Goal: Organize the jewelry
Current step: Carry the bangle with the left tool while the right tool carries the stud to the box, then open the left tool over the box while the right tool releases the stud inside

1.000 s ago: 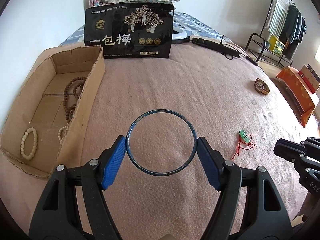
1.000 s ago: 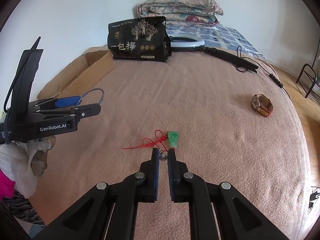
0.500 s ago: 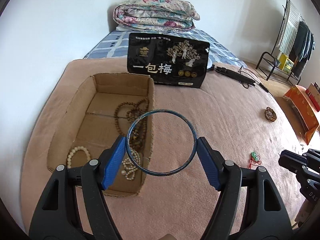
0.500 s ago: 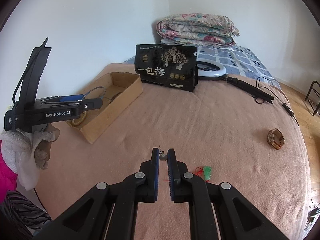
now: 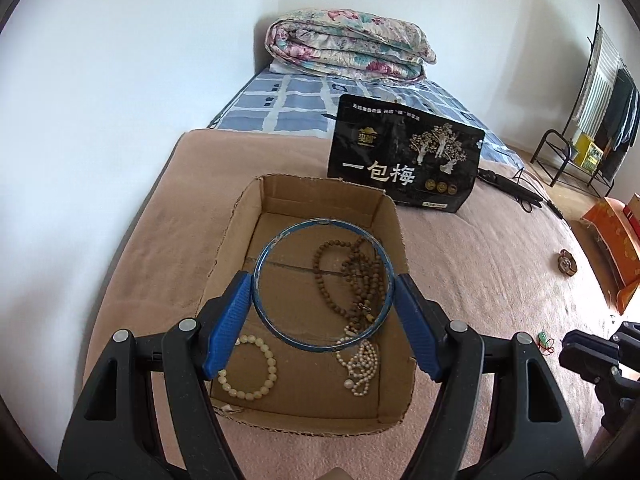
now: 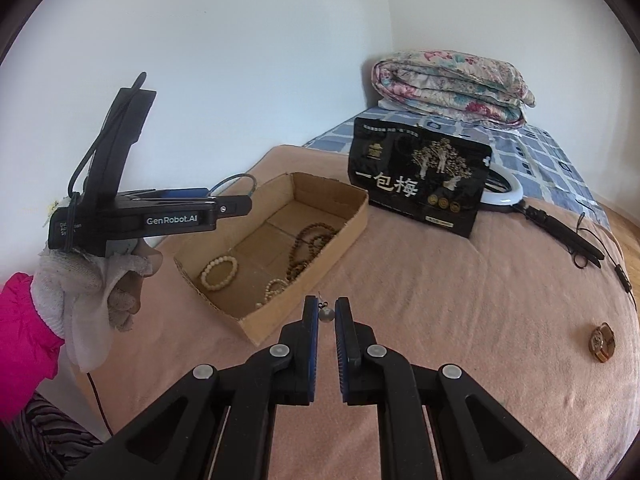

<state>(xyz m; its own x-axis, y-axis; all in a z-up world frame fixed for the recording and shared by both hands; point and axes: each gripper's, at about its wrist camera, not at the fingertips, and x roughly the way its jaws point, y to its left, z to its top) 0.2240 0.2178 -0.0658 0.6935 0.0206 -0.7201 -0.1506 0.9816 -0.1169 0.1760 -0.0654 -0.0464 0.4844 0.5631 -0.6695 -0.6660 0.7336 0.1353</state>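
We've got the left hand-held gripper clamped on a thin blue metal bangle over the open cardboard box; right hand-held gripper pinches a small silver ball earring.

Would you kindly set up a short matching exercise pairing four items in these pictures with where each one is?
Items:
1. blue bangle
2. small earring
3. brown bead necklace
4. watch

Places:
A. lying in the cardboard box
B. on the blanket, far right
C. clamped in the left gripper
D. pinched in the right gripper

Pairs: 1-C, 2-D, 3-A, 4-B
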